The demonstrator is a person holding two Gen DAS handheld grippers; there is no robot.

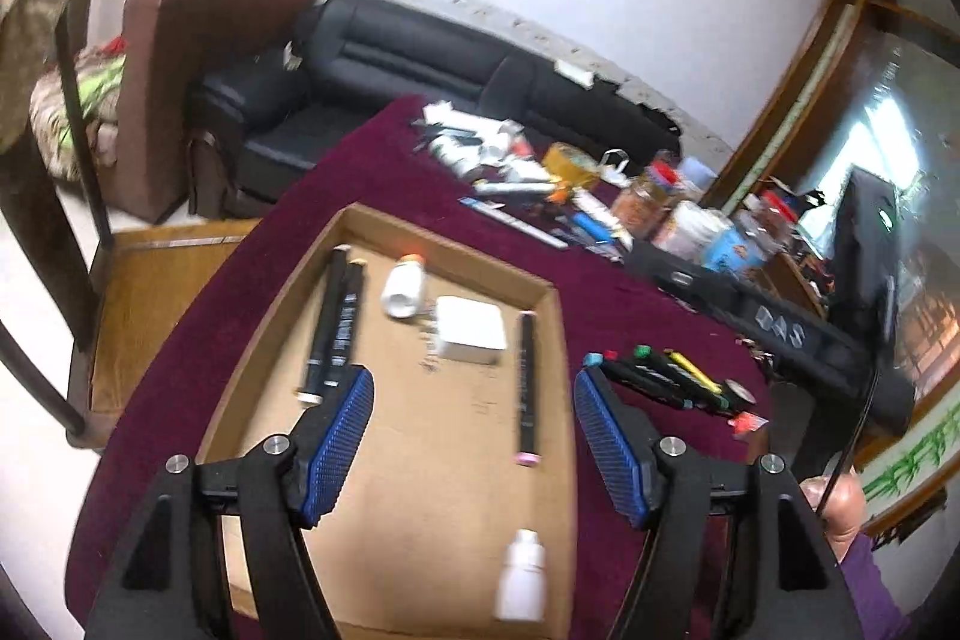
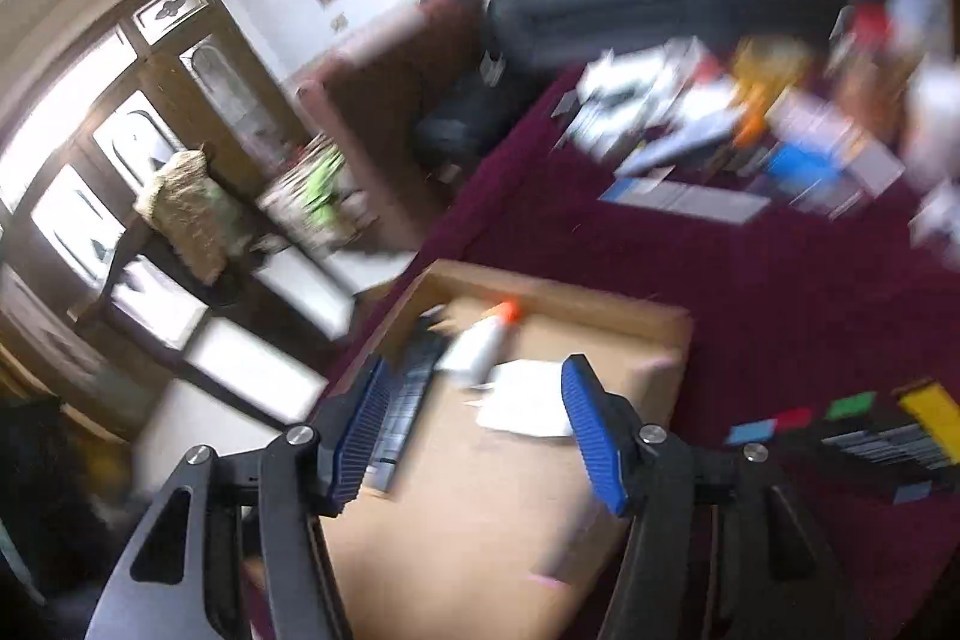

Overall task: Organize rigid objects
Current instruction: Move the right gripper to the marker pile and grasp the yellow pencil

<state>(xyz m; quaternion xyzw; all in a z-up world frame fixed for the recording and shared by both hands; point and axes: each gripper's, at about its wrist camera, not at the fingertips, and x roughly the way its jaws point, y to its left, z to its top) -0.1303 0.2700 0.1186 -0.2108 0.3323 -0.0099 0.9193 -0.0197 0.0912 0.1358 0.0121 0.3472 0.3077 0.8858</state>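
Note:
A shallow cardboard tray lies on the maroon table. In it are two black markers at the left, a white bottle with an orange cap, a white charger block, one black marker at the right and a small white bottle near the front. Several coloured markers lie on the cloth right of the tray. My left gripper is open and empty above the tray. My right gripper is open and empty above the tray, in a blurred view, with the orange-capped bottle ahead.
A heap of pens, tubes, tape and jars covers the table's far side. A black keyboard lies at the right edge. A black sofa and a brown armchair stand beyond the table. Coloured markers show right of the tray.

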